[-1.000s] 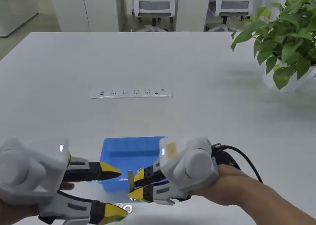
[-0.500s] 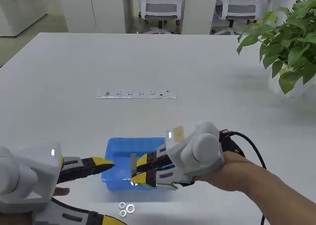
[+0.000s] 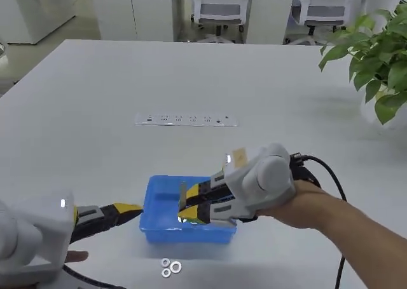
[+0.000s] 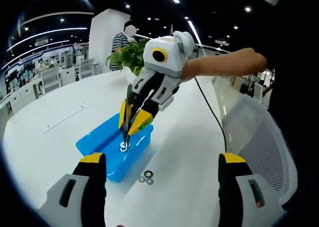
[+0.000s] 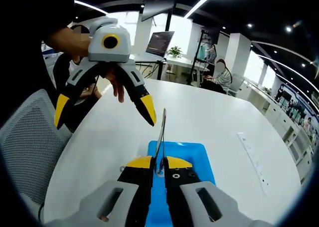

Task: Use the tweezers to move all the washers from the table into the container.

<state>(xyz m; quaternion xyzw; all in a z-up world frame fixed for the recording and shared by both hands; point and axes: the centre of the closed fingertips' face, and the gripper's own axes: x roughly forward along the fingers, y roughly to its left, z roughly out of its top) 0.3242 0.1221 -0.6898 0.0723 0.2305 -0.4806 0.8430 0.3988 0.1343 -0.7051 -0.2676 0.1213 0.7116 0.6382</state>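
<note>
My right gripper is clamped on the tweezers, which hold a washer above the blue container, while my left gripper is wide apart beside it.

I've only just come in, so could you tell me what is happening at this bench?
A person is working with two handheld grippers. The right gripper is shut on tweezers that hold a washer over the blue container. The left gripper is open, beside the container. Three washers lie on the table in front of it.
</note>
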